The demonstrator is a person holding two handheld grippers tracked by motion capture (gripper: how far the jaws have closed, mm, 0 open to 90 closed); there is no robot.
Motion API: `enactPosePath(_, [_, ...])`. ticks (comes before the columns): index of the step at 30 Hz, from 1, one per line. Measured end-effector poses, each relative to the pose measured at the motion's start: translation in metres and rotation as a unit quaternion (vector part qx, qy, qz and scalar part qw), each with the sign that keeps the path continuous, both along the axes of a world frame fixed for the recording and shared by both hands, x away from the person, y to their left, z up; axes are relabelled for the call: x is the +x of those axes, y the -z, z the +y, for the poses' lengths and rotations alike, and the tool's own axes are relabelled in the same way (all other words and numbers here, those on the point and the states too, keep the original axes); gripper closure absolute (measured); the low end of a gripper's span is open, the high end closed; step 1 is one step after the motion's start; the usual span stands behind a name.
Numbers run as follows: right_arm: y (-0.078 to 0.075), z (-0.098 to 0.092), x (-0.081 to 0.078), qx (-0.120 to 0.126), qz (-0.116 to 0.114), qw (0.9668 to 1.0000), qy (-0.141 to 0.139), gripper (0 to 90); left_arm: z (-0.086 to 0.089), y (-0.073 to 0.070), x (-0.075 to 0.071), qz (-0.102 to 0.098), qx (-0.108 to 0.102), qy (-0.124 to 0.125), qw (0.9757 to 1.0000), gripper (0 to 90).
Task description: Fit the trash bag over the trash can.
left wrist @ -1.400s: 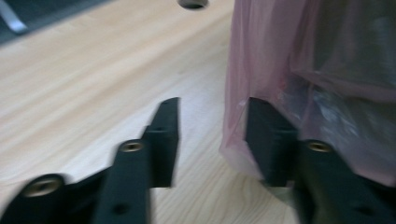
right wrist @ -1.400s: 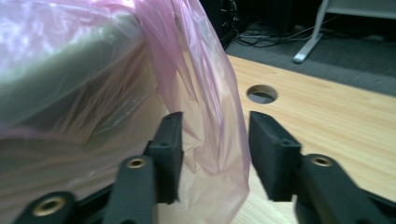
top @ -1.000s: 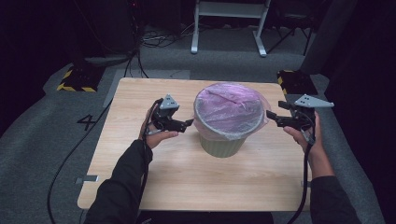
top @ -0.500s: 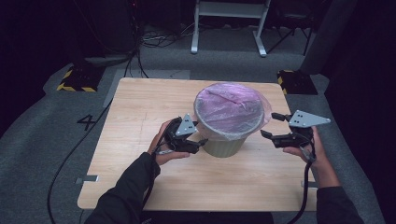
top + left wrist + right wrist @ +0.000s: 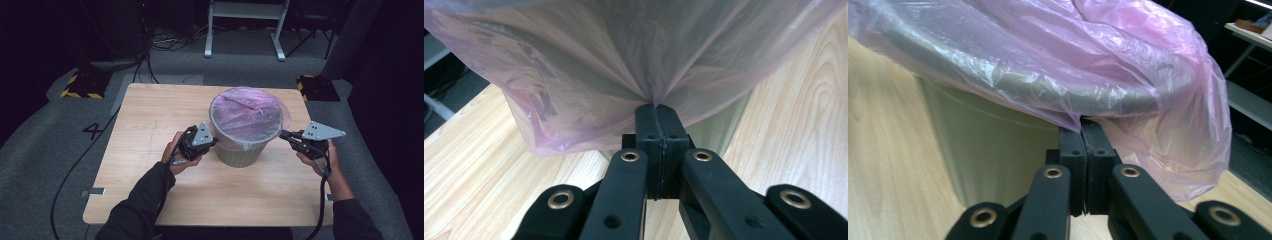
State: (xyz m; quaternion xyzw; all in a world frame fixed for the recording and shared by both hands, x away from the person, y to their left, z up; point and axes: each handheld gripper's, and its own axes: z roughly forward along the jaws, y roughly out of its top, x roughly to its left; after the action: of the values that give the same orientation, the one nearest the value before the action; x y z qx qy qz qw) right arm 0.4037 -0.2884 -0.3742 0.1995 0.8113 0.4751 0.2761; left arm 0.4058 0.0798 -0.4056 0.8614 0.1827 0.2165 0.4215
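Note:
A pale green bin point(image 5: 239, 155) stands on the wooden table point(image 5: 150, 120), lined with a pink plastic bag point(image 5: 247, 112) that hangs over its rim. My left gripper point(image 5: 215, 141) is at the bin's left side. Its jaws have just been closing and now pinch the bag's skirt point(image 5: 589, 75), the film gathering into folds at the tips point(image 5: 657, 106). My right gripper point(image 5: 283, 134) is at the bin's right side. Its jaws have also just closed and clamp the bag's edge point(image 5: 1128, 75) under the rim point(image 5: 1082, 120). The bin's wall point(image 5: 993, 155) shows below.
The table's right edge lies close behind my right hand point(image 5: 320, 160). Beyond the table sit a white stand point(image 5: 245, 30), cables on the grey carpet and yellow-black striped blocks point(image 5: 80, 85).
Both grippers have come in from the bin's sides toward its rim and lowered slightly. Their jaws, open a second ago, now clamp the bag's overhanging edge.

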Motion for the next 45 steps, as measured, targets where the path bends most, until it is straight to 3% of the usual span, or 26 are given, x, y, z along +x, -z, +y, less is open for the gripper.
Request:
enactPosePath(3, [0.002, 0.001, -0.002, -0.004, 0.001, 1.0, -0.007, 90.0, 0.0, 0.002, 0.0, 0.003, 0.002, 0.002, 1.0, 90.0])
enactPosePath(5, [0.012, 0.007, -0.005, -0.035, 0.018, 0.9989, -0.025, 90.0, 0.0, 0.005, 0.0, 0.006, 0.011, 0.005, 0.9999, 90.0])
enactPosePath(9, [0.021, 0.01, -0.004, -0.051, 0.037, 0.9974, -0.034, 90.0, -0.003, 0.015, 0.001, 0.01, 0.04, 0.007, 0.9991, 90.0])
enactPosePath(14, [0.039, 0.011, 0.005, -0.064, 0.069, 0.9949, -0.035, 90.0, -0.005, 0.028, 0.005, 0.022, 0.052, 0.001, 0.9984, 90.0])
enactPosePath(18, [0.047, 0.009, 0.012, -0.062, 0.075, 0.9948, -0.03, 88.6, -0.001, 0.031, 0.007, 0.027, 0.042, -0.001, 0.9988, 90.0])
enactPosePath(20, [0.048, 0.007, 0.013, -0.05, 0.077, 0.9953, -0.031, 79.9, 0.005, 0.029, 0.004, 0.024, 0.013, 0.0, 0.9996, 89.5])
enactPosePath(21, [0.047, 0.006, 0.012, -0.045, 0.077, 0.9954, -0.034, 76.9, 0.008, 0.027, 0.003, 0.027, 0.006, -0.001, 0.9996, 80.3])
enactPosePath(23, [0.044, 0.003, 0.008, -0.038, 0.067, 0.9965, -0.031, 68.4, 0.011, 0.024, -0.001, 0.019, -0.004, -0.007, 0.9998, 65.4])
enactPosePath(26, [0.035, -0.004, 0.0, -0.017, 0.059, 0.9976, -0.031, 56.4, 0.015, 0.019, -0.007, 0.005, -0.025, -0.016, 0.9995, 51.3])
enactPosePath(29, [0.027, -0.012, -0.007, -0.002, 0.061, 0.9977, -0.029, 44.4, 0.017, 0.015, -0.014, -0.003, -0.043, -0.024, 0.9988, 30.4])
enactPosePath(31, [0.021, -0.017, -0.012, 0.01, 0.057, 0.9981, -0.021, 39.0, 0.018, 0.013, -0.017, -0.006, -0.053, -0.017, 0.9984, 20.6])
enactPosePath(35, [0.009, -0.022, -0.024, 0.011, 0.043, 0.9988, -0.02, 29.2, 0.014, 0.009, -0.021, -0.015, -0.061, -0.013, 0.998, 15.9])
enactPosePath(39, [-0.003, -0.028, -0.033, 0.027, 0.025, 0.9991, -0.018, 25.6, 0.011, 0.004, -0.02, -0.021, -0.066, -0.012, 0.9976, 16.0])
enactPosePath(45, [-0.029, -0.037, -0.022, 0.053, -0.004, 0.9979, 0.036, 28.9, 0.009, -0.002, -0.018, -0.036, -0.058, -0.014, 0.9976, 35.9])
